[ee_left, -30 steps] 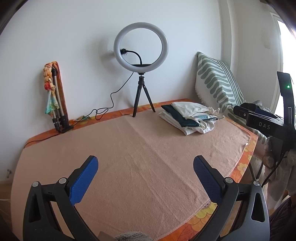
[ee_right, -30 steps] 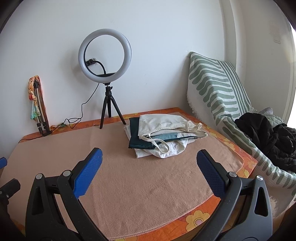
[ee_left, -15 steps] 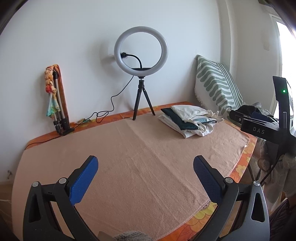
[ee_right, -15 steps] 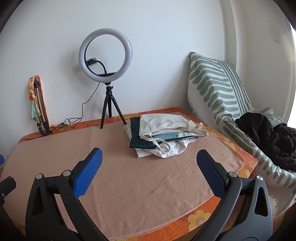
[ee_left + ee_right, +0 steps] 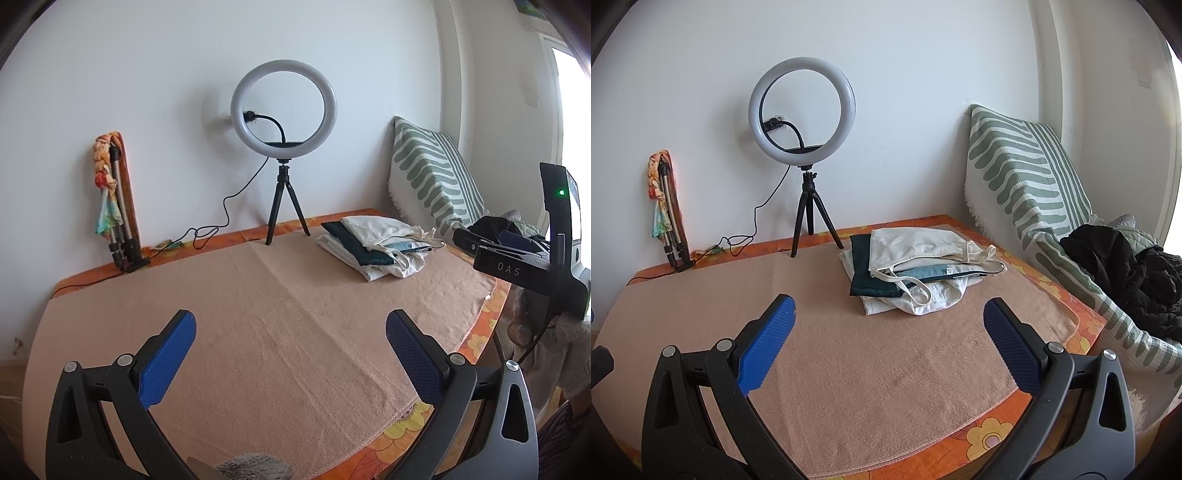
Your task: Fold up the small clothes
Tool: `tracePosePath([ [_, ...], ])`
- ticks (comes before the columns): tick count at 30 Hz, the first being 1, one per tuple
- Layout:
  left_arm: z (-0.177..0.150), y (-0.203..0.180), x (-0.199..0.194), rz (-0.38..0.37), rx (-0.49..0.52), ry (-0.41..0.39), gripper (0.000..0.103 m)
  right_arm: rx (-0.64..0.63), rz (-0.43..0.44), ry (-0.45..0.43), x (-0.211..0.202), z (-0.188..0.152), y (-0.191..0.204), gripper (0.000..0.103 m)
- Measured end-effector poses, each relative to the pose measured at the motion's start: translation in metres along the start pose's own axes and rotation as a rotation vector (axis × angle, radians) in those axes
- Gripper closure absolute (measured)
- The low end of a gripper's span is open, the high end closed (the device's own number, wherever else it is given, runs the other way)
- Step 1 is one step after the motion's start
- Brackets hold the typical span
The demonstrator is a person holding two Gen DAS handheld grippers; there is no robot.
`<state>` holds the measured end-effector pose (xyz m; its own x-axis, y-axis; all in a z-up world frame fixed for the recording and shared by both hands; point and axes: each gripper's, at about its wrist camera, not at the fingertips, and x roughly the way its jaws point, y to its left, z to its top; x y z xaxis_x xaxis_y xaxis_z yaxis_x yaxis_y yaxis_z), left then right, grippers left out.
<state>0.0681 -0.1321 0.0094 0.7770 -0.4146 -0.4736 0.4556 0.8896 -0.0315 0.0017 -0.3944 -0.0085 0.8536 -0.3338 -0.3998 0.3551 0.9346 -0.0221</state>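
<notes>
A stack of folded small clothes, cream, dark green and light blue, lies at the back right of the tan towel that covers the table; the stack also shows in the left wrist view. My left gripper is open and empty above the towel's near part. My right gripper is open and empty, short of the stack. The right gripper's body shows at the right edge of the left wrist view.
A ring light on a small tripod stands at the back by the wall, its cable trailing left. A folded tripod with a colourful cloth leans at the back left. A striped cushion and a black garment lie to the right.
Both grippers have drifted slightly, with the scene shifting a little in each view. Both stay open and empty. The clothes stack has not moved.
</notes>
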Motion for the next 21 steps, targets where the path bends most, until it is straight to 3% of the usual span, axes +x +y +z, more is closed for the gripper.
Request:
tracePosePath([
  [21, 0.0003, -0.0004, -0.0053, 0.009, 0.010, -0.013, 0.001, 0.004, 0.000, -0.004, -0.0066, 0.0005, 0.0053, 0.000],
])
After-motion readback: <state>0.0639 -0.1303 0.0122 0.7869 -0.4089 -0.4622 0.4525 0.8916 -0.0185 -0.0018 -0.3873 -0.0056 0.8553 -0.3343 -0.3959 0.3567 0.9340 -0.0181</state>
